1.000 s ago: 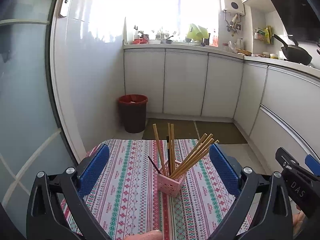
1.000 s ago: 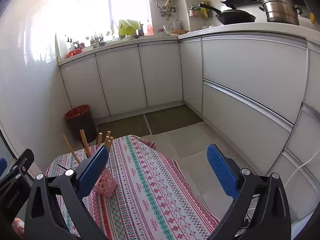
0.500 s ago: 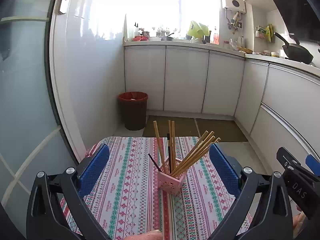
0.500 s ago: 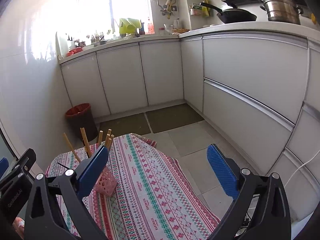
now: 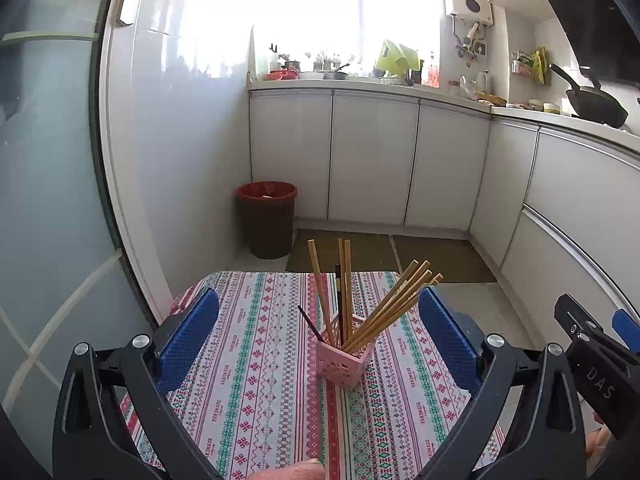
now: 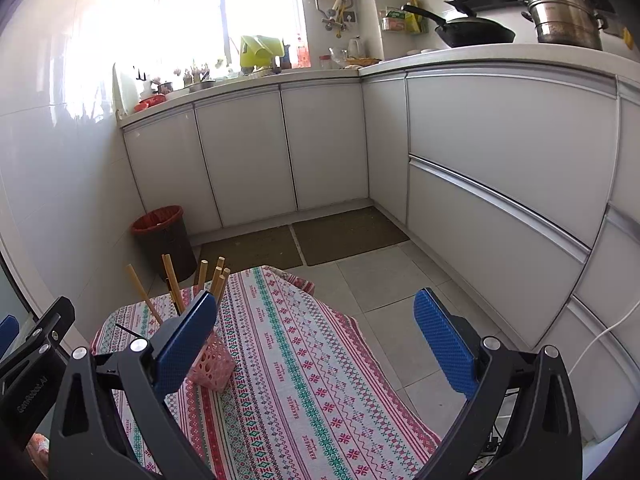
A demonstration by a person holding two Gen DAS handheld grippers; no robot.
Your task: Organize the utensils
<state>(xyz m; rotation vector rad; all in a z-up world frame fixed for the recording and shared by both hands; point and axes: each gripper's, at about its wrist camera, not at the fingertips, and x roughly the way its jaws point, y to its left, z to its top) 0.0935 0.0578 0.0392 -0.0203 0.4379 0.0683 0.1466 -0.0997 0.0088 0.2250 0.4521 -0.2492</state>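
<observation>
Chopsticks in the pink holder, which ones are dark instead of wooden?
Two black chopsticks: one upright mid-bunch, one short, poking out left of the pink holder. The rest are tan bamboo.

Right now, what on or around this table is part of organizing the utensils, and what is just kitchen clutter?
Part of the job:
pink holder
wooden chopsticks standing in it
dark chopsticks in it too
left hand-held gripper, open
right hand-held gripper, open

Just lying about:
patterned tablecloth
red-lined bin
black wok
steel steamer pot
floor mats
</observation>
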